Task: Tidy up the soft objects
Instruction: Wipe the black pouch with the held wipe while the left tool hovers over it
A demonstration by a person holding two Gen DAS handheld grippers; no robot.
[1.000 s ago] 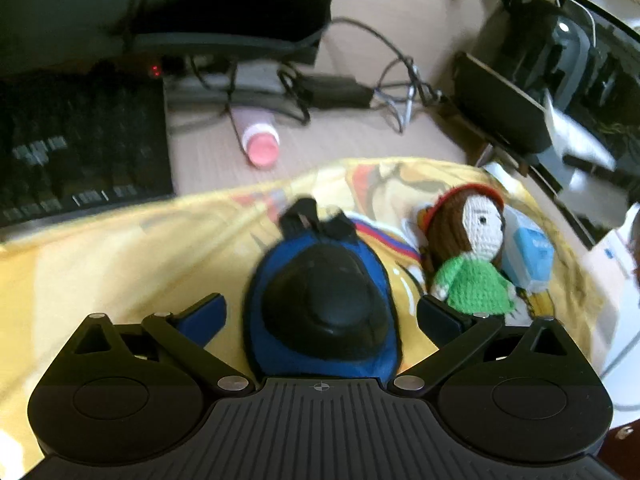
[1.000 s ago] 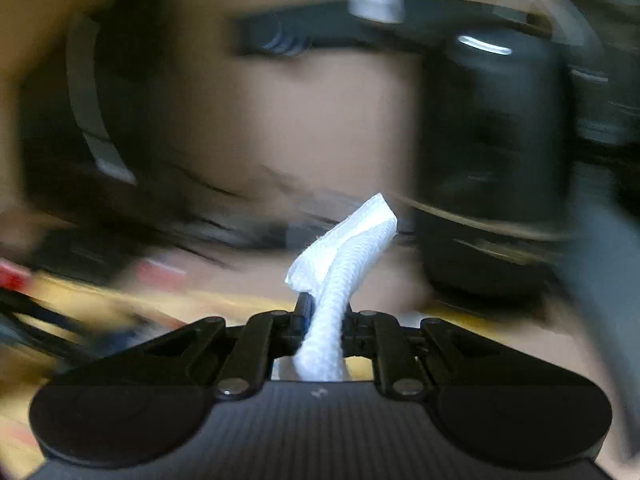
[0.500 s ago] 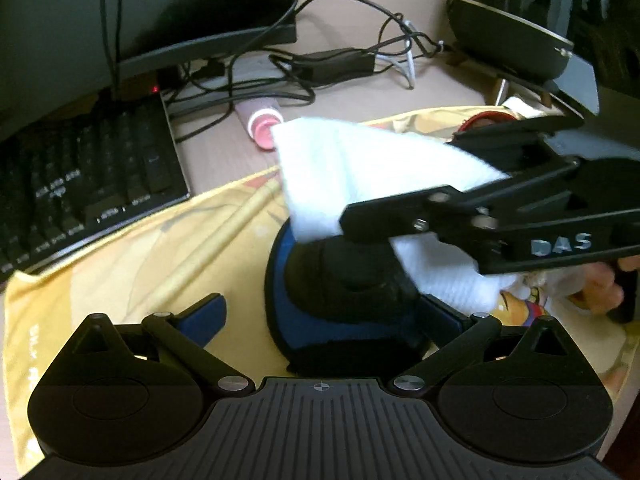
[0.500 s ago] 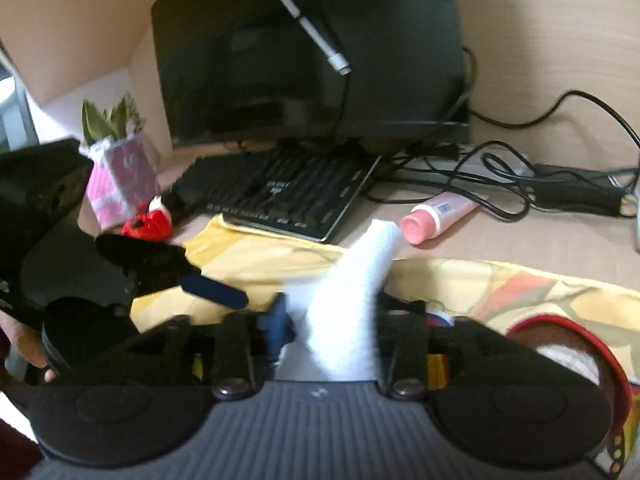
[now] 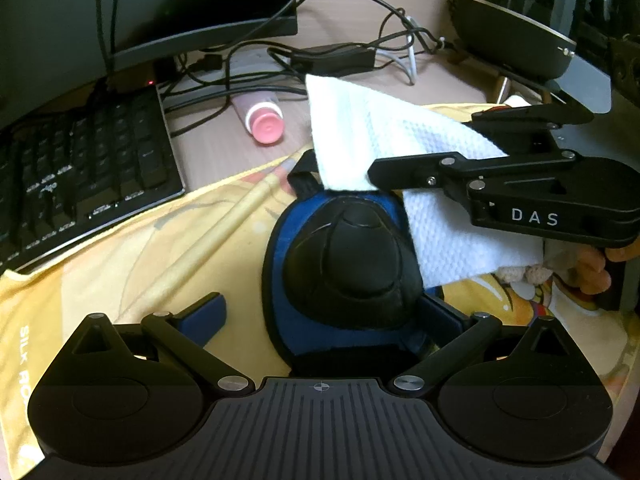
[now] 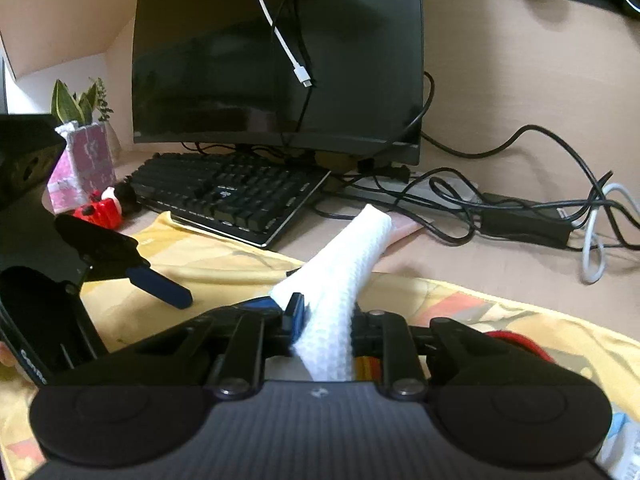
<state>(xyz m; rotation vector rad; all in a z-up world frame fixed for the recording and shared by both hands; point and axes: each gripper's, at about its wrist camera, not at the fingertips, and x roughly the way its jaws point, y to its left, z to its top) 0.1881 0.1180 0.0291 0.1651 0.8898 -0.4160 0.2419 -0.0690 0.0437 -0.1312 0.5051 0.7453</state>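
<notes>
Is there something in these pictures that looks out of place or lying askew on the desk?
Yes. A pink-capped tube lies on its side among the cables behind the yellow cloth. The cloth's corner is tucked under the keyboard. Nothing looks spilled or damaged.

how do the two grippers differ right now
The right gripper is shut on a white cloth and held above the yellow mat; the left gripper is open, its fingers either side of a blue and black pad, gripping nothing. Both are black with blue fingertip pads.
</notes>
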